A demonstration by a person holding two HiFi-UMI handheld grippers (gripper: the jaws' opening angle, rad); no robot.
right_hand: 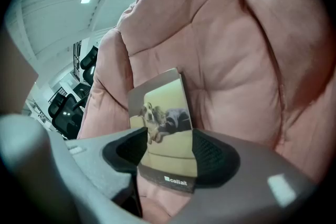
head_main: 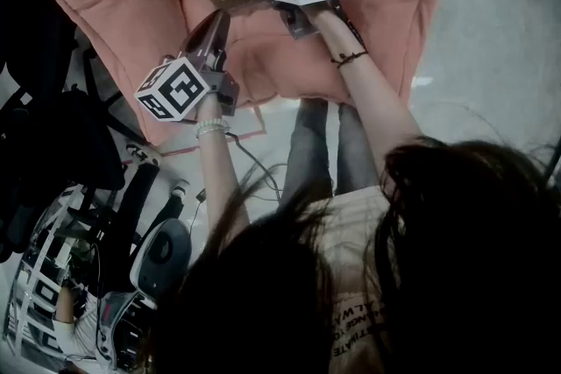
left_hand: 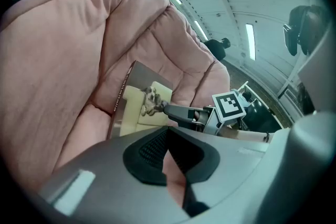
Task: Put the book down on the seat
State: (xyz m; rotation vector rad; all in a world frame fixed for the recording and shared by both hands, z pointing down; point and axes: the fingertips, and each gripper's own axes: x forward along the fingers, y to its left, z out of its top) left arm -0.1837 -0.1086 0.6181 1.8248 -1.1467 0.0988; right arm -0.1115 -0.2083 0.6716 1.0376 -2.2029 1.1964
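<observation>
Seat (head_main: 105, 4) cushions surround both tools. Left gripper (head_main: 219, 20) hovers over the seat's front part with its jaws closed on nothing, apparently idle. Book (right_hand: 164, 123) lies cover-up in the seat's hollow, propped against the seat's backrest, so it looks delivered. Right gripper (right_hand: 167, 148) straddles it, jaws spread wide and not pressing, probably releasing.

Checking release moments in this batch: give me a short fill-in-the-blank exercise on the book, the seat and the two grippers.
1. The book lies on the ___ cushioned seat.
2. The book's cover shows a ___ lying on a sofa.
3. The right gripper has its jaws ___, with the book between them.
4. The left gripper holds ___.

Missing words: pink; dog; open; nothing.
</observation>
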